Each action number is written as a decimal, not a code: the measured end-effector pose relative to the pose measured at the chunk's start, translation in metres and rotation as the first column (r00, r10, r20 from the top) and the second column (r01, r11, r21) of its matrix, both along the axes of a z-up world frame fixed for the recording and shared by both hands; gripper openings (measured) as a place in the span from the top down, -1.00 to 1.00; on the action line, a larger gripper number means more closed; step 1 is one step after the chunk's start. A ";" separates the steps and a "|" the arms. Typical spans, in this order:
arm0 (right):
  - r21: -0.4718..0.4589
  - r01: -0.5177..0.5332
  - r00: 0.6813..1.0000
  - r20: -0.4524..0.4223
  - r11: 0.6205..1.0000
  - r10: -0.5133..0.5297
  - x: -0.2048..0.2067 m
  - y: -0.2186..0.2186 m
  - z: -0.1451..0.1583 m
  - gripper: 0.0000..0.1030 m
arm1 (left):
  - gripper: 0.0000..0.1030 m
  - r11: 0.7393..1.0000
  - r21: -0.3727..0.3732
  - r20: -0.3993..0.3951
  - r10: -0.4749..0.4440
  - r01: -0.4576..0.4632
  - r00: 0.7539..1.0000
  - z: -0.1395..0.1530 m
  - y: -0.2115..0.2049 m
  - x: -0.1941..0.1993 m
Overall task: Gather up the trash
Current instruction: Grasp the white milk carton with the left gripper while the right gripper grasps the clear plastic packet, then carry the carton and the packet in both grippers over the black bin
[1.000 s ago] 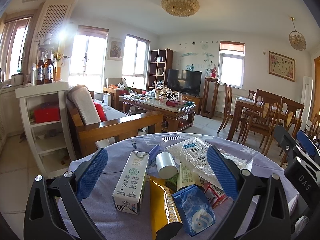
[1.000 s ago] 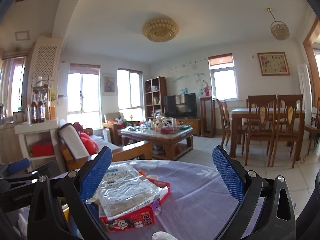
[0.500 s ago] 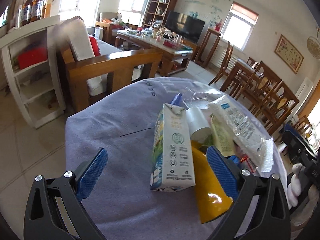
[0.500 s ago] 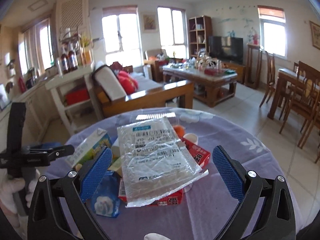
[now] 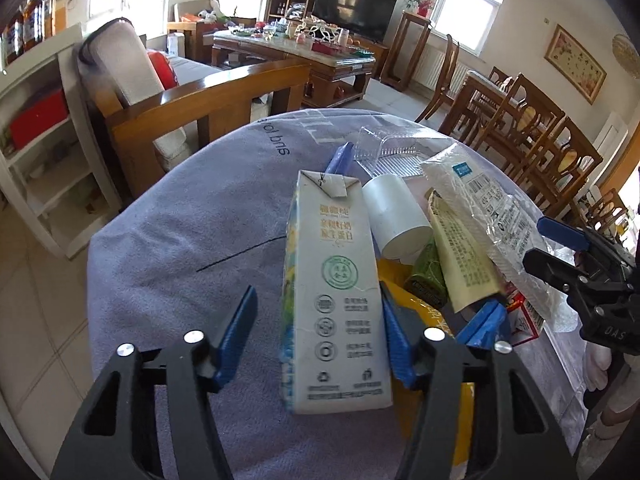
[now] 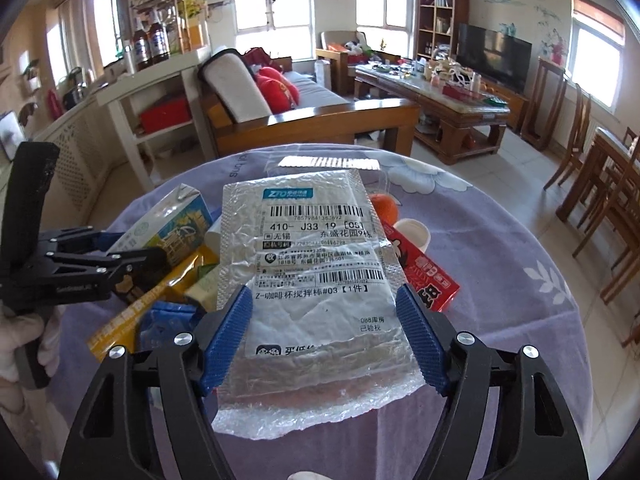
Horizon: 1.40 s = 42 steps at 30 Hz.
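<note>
Lying flat on the purple tablecloth (image 5: 168,248), the milk carton (image 5: 334,288) sits btwn the left gripper (image 5: 318,334) fingers; right pad looks to touch the carton's side, left pad stands off w/ a visible gap, so jaws are spread, not clamped. Trash pile sits just right of carton: white paper cup (image 5: 396,216) on its side touching the carton's top edge, yellow foil packet (image 6: 148,300) partly under it, cream sachet (image 5: 460,256), clear plastic tray (image 5: 384,148) farther back. Silver bubble mailer (image 6: 316,280) w/ shipping label lies on top of the pile, over the red snack box (image 6: 428,272); right gripper (image 6: 324,338) straddles its near end, fingers apart, pads at the mailer's edges, contact unclear. Orange (image 6: 384,206) and small white cup (image 6: 412,230) sit just behind the mailer. Blue packet (image 6: 168,320) lies at the pile's near-left edge. Wooden sofa (image 6: 304,120) stands beyond the table.
</note>
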State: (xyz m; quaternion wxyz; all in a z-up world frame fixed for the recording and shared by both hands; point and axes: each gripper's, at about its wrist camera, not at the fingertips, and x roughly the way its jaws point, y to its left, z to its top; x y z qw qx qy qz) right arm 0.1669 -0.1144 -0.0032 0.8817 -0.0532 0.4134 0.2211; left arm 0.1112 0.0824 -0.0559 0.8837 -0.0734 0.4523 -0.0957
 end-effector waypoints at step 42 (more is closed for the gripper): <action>0.431 0.159 0.980 0.044 0.888 -0.196 -0.062 -0.101 0.071 0.96 | 0.20 0.988 -0.125 0.222 -0.066 0.096 0.973 0.043 -0.024 -0.041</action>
